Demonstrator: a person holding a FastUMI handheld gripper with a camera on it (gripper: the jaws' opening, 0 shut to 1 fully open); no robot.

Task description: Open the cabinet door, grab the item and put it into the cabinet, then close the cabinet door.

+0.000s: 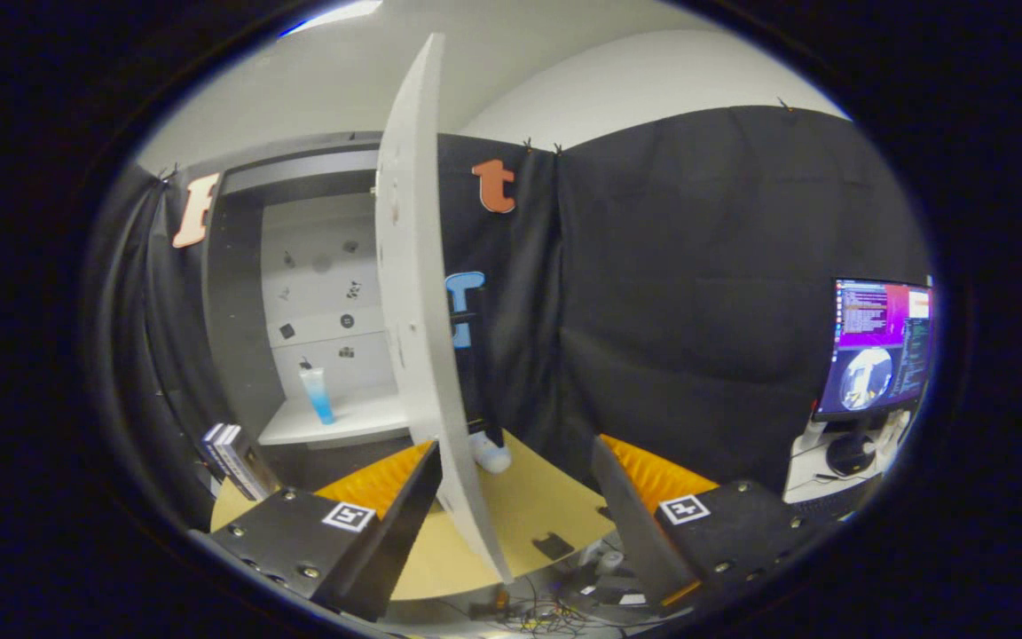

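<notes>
Jaws of the gripper [511,506] are being held wide, empty, straddling the open cabinet door [418,293]. The bottle [318,395] is already sitting on the cabinet shelf [360,417] beyond, so the door's edge is probably best being pushed shut gently.

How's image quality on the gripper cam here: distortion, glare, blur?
Gripper view: strong fisheye bends the open cabinet door into a curve; the monitor glows bright against the dark cloth; a ceiling light blows out; the bottle in the cabinet stays fairly sharp; the gripper stands open.
</notes>
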